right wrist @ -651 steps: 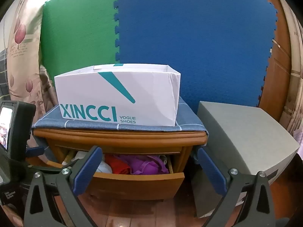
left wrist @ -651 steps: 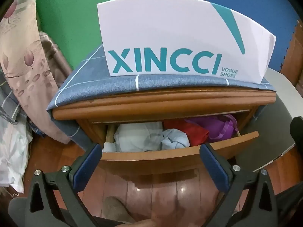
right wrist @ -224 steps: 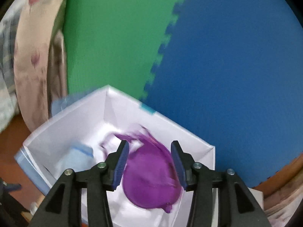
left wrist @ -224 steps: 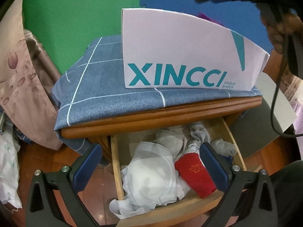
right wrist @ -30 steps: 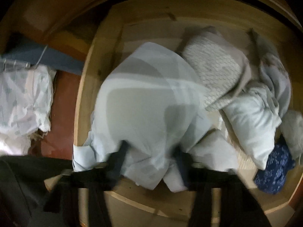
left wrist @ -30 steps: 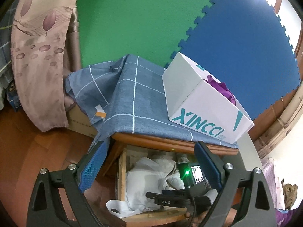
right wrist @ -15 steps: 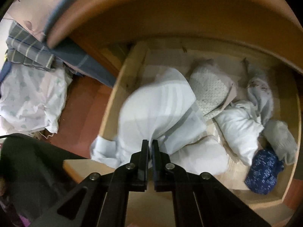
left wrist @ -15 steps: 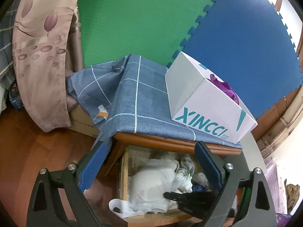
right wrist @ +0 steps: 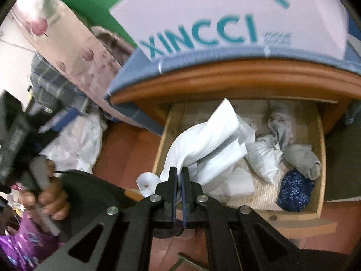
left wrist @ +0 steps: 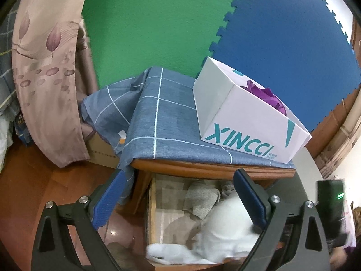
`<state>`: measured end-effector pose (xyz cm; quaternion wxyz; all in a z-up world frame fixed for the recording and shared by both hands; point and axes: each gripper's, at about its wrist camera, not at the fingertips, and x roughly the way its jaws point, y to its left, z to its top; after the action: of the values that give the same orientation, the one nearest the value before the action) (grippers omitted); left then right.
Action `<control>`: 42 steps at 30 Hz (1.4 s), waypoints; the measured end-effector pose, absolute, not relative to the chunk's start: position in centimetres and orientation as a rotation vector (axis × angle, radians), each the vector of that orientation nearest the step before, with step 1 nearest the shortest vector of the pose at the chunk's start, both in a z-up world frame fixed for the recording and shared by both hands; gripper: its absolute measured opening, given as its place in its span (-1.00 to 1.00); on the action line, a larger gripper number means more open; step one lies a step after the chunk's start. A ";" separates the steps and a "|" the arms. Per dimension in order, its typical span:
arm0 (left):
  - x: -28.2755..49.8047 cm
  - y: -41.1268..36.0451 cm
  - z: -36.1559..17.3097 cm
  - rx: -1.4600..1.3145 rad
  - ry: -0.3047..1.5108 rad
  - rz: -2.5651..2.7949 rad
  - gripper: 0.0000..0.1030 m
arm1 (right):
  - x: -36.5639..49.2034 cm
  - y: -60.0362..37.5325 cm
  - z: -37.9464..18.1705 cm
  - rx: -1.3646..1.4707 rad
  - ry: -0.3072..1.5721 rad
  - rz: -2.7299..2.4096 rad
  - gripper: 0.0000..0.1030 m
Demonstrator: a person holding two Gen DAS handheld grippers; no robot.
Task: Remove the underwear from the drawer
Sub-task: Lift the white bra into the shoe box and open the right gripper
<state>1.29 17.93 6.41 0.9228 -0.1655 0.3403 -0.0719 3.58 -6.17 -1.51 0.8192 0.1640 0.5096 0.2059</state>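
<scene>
In the left wrist view, the left claw is released, with nothing between its blue pads, and it hangs over the open drawer. A white garment lies blurred at the drawer's front. A white shoe box stands on the blue cloth.

In the right wrist view, the right claw is clenched on the white garment, which is lifted above the drawer. Other bundles remain inside.
</scene>
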 end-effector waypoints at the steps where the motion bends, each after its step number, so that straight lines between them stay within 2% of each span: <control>1: 1.3 17.8 6.4 -0.336 0.699 -0.146 0.84 | 3.1 -6.6 -0.7 0.363 1.070 0.442 -0.95; 6: 1.5 17.8 6.2 -0.351 0.713 -0.142 0.84 | 1.4 -8.9 4.0 0.442 1.002 0.469 -0.95; 15: 1.4 17.0 6.3 -0.311 0.709 -0.137 0.84 | 1.0 -12.8 16.8 0.477 0.801 0.518 -0.95; 21: 1.4 16.9 6.4 -0.297 0.706 -0.142 0.84 | 5.9 -13.4 24.2 0.444 0.670 0.512 -0.95; 26: 1.5 16.9 6.4 -0.309 0.711 -0.146 0.85 | 11.9 -13.2 28.3 0.457 0.575 0.498 -0.95; 33: 1.5 17.2 6.4 -0.313 0.710 -0.157 0.85 | 20.8 -12.3 26.5 0.502 0.567 0.454 -0.95; 42: 1.8 17.2 6.3 -0.321 0.720 -0.171 0.85 | 28.3 -11.8 16.5 0.552 0.720 0.386 -0.95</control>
<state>1.84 17.16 6.26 0.9198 -0.1561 0.3503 -0.0832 28.29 -11.81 16.52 0.8808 0.2651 0.3457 0.1852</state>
